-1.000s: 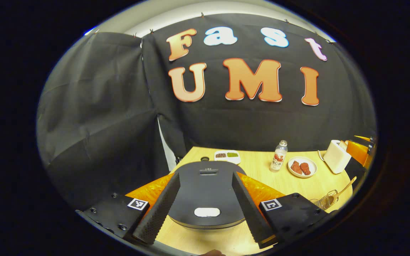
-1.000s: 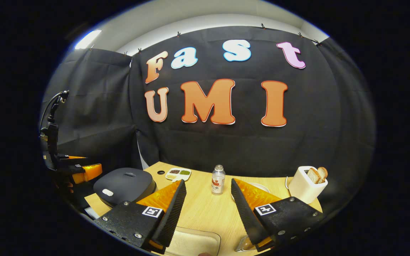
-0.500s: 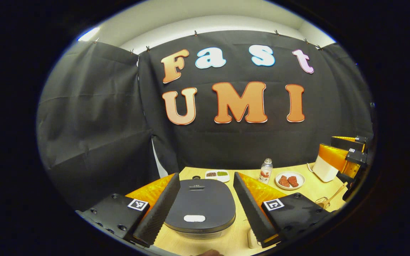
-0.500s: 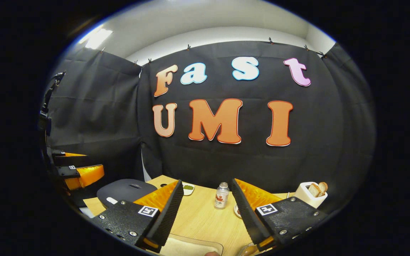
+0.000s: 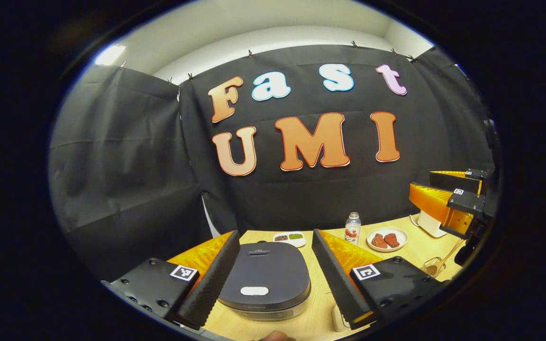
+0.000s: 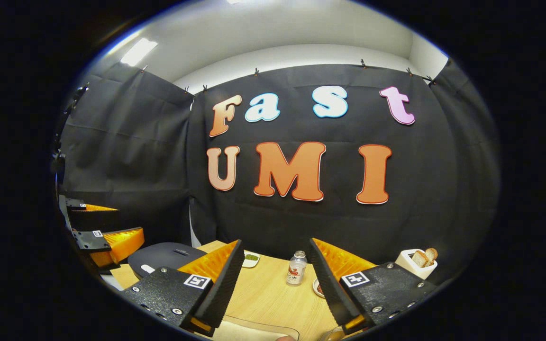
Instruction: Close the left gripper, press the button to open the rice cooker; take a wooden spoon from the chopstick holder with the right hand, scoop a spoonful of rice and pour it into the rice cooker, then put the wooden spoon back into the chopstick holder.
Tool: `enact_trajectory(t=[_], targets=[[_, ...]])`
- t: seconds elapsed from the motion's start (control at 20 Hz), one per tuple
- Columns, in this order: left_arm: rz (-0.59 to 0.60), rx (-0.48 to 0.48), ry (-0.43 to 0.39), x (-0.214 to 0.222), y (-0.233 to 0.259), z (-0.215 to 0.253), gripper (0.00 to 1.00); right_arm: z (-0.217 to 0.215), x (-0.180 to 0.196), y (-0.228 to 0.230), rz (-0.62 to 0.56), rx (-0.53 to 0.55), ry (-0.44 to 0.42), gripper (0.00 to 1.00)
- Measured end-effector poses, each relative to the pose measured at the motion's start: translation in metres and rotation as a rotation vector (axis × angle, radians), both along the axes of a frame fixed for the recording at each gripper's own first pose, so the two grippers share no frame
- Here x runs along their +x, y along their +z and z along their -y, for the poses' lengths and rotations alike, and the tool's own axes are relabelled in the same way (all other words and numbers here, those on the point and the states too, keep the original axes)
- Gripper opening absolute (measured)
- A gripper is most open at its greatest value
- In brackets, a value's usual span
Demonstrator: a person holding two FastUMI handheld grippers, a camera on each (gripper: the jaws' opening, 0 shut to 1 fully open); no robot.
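The left gripper hangs with fingers apart above the closed rice cooker on the worktop, while the right gripper, also spread, has the wooden spoon unheld in its holder.

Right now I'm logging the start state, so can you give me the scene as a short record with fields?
cooker: lid down, white button unpressed
left tool: open, cooker seen between its fingers
right tool: open, holding nothing
spoon: in the holder
bottle: upright, beside plate
toaster: bread in it
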State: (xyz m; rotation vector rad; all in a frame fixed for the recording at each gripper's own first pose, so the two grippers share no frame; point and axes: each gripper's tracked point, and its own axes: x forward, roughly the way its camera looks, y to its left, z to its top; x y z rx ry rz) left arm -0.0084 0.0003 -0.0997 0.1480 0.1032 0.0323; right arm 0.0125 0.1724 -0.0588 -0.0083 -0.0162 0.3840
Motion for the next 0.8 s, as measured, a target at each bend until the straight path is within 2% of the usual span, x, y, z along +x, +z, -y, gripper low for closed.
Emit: enact_trajectory(t=[0.1,0.15,0.5,0.55,0.65,0.7,0.75,0.8], targets=[[0.023,0.002,0.003,-0.001,0.003,0.002,1.00,0.004,0.000,-0.001,-0.013,0.006,0.006,0.81],[0.034,-0.002,0.006,-0.001,0.006,0.001,1.00,0.005,0.000,0.000,-0.015,0.014,0.004,0.85],[0.050,-0.027,0.044,-0.010,0.007,-0.013,1.00,0.005,-0.002,-0.010,-0.041,0.016,0.008,0.86],[0.044,-0.026,0.039,-0.010,0.006,-0.012,1.00,0.004,-0.001,-0.011,-0.047,0.014,0.008,0.83],[0.037,-0.025,0.038,-0.012,0.006,-0.012,1.00,0.000,-0.002,-0.018,-0.073,0.011,0.017,0.85],[0.040,-0.026,0.036,-0.012,0.008,-0.012,1.00,0.000,-0.002,-0.016,-0.075,0.016,0.017,0.81],[0.041,-0.030,0.034,-0.012,0.008,-0.011,1.00,-0.002,-0.002,-0.013,-0.070,0.022,0.018,0.85],[0.038,-0.030,0.034,-0.013,0.008,-0.012,1.00,-0.002,-0.001,-0.012,-0.069,0.023,0.016,0.85]])
